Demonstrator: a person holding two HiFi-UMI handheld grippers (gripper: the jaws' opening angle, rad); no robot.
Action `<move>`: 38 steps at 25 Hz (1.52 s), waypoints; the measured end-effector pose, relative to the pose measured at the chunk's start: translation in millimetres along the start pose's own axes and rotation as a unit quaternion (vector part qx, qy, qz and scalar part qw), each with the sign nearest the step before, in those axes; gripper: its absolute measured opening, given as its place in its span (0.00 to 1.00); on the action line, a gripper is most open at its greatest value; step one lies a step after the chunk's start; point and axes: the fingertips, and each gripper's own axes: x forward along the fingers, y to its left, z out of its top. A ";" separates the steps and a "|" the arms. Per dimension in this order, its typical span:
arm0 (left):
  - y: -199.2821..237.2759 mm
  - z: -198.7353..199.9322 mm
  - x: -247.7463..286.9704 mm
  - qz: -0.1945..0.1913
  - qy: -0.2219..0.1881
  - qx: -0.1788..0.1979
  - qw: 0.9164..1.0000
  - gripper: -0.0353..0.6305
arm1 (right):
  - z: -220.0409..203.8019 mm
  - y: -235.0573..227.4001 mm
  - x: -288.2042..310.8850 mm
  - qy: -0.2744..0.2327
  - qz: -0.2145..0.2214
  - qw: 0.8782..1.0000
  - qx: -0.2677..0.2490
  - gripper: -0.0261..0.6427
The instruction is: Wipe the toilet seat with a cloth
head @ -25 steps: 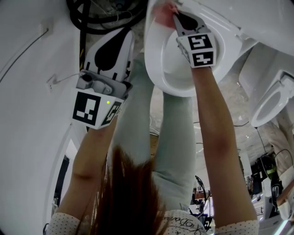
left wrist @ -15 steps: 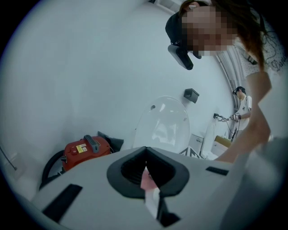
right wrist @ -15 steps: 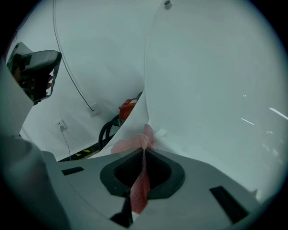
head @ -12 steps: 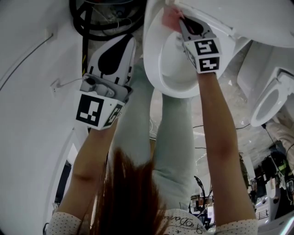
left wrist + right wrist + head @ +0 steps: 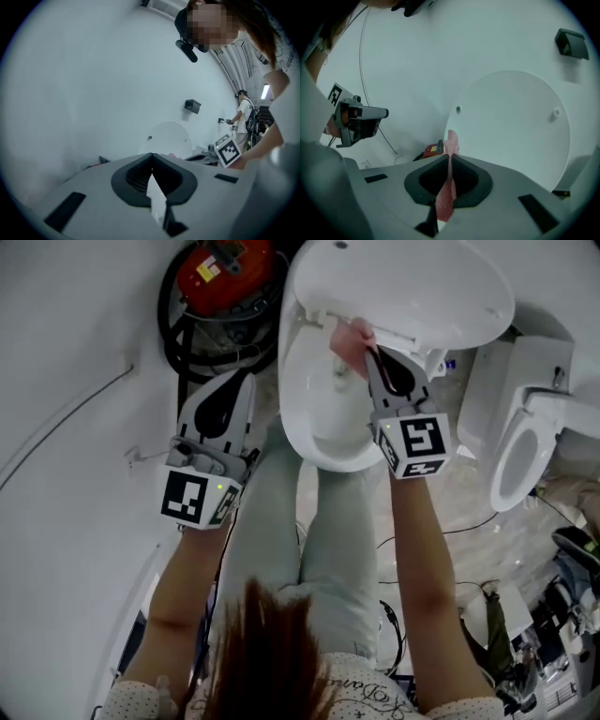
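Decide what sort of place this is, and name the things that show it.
Probably a testing or display space for bathroom fittings, not a home bathroom: one toilet stands near a second toilet, loose cables cross the floor, and a red machine with black hoses sits nearby.

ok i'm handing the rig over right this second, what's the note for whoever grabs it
Left gripper: fingers shut with nothing between them, held off to the left of the toilet.
Right gripper: shut on the pink cloth.
The cloth is at the back of the toilet seat, by the hinge, under the raised lid.
Done: the cloth is gripped and at the seat.
Left: how much is already wiped doesn't show, so I'd sweep the whole ring round to the front.
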 end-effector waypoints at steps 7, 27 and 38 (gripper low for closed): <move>-31.5 82.7 -13.0 -0.026 -0.016 0.015 0.999 0.06 | 86.3 2.9 -89.3 -0.071 -0.023 0.996 0.037 0.08; -95.5 246.9 -77.7 -0.085 -0.091 0.079 0.989 0.06 | 278.3 38.5 -258.0 -0.233 -0.080 0.969 -0.005 0.08; -116.2 283.8 -91.4 -0.103 -0.118 0.086 0.984 0.06 | 312.0 58.3 -301.2 -0.289 -0.100 0.952 -0.009 0.08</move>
